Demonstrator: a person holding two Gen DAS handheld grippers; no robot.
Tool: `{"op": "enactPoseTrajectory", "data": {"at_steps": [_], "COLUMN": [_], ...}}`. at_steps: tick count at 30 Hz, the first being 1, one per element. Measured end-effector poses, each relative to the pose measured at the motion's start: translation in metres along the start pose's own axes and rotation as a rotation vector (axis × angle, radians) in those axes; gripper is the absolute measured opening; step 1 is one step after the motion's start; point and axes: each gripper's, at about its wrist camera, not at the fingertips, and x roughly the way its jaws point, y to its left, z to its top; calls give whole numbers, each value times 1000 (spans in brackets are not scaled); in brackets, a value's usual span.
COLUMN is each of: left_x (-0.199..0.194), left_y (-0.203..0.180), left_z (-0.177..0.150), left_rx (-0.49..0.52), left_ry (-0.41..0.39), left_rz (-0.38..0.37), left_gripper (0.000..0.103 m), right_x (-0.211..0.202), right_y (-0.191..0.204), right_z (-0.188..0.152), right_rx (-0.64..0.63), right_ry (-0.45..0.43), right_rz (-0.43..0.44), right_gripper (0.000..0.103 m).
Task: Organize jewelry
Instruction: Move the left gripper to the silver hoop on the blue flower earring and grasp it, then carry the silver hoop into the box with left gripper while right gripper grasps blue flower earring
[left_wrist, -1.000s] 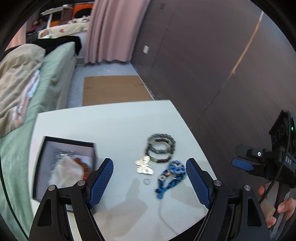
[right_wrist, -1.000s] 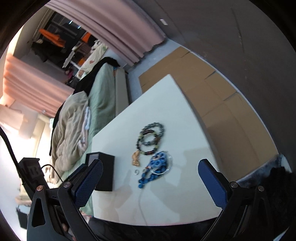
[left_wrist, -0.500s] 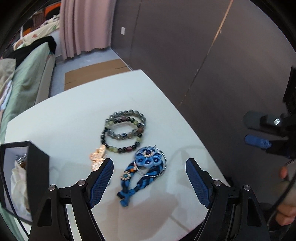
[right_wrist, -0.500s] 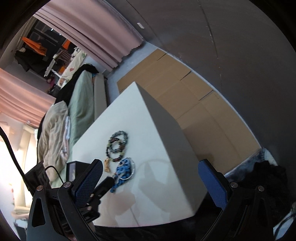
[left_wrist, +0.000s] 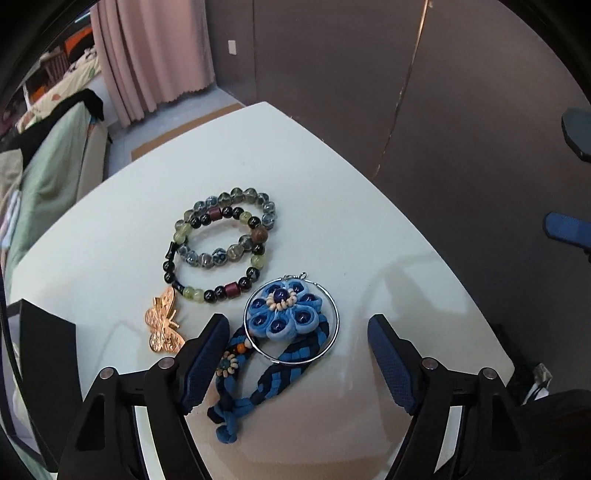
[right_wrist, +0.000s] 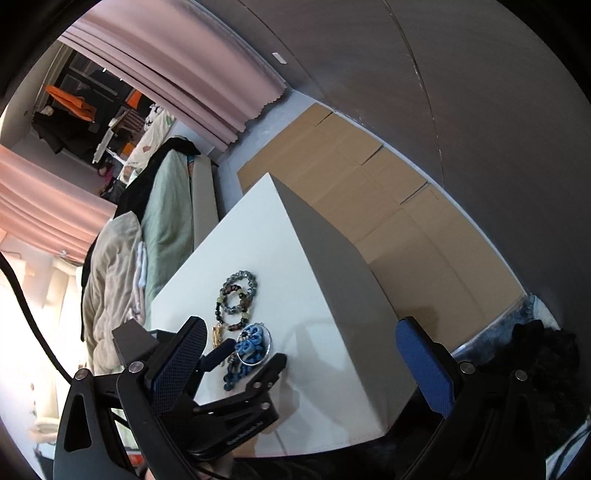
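Observation:
On the white table (left_wrist: 332, 192) lie two beaded bracelets (left_wrist: 221, 243), a gold butterfly brooch (left_wrist: 163, 325) and a blue flower piece in a silver hoop (left_wrist: 290, 314) with a blue braided cord (left_wrist: 266, 373). My left gripper (left_wrist: 299, 365) is open and low over the table, its fingers on either side of the flower piece and cord. My right gripper (right_wrist: 310, 369) is open and empty, held off the table's right side. From there I see the left gripper (right_wrist: 243, 363) around the blue piece (right_wrist: 251, 343), with the bracelets (right_wrist: 236, 299) beyond.
A black box (left_wrist: 40, 350) stands at the table's left edge. A bed with green and beige bedding (right_wrist: 147, 240) lies beyond the table. Cardboard sheets (right_wrist: 388, 206) cover the floor by the dark wall. Pink curtains (left_wrist: 147, 55) hang at the back.
My left gripper has moved right and down from over the black box to the blue flower piece, which now lies between its open fingers. My right gripper has drawn back off the table's right side.

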Motion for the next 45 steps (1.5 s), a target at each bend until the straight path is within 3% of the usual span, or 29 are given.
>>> {"op": "enactPoseTrajectory", "data": {"at_steps": [2,3,7,15,19,30,37,45], "left_x": [-2,-3,-4,-35,-50,-83,-104,-127], "left_y": [3,6,14,25,36,91,123,149], "left_z": [2,3,5,5,5,-8,-23,-27], "left_rx": [-10,-19,-36,-79,-99,-208,-330,-376], "left_ry": [-8,-6,9,-70,-103,-159,-183,-203], "left_rz": [10,7,-28,-112,-102,-48,-58,-60], "left_gripper": [54,52,52,52,52,52,52,52], "right_x": [1,1,3,10,17,51,78,103], "right_y": [1,0,4,9,15,42,62,81], "right_z": [-1,-1,-1,-2,-4,-18,-23,-34], "right_rx": [-1,0,-15,-30,-40,-94,-146,-235], "right_ry": [1,5,19,38,56,151,198,249], "right_rz": [1,3,7,8,14,6,-60,-118], "right_gripper": [103,103,103,103,103,70,70,68]}}
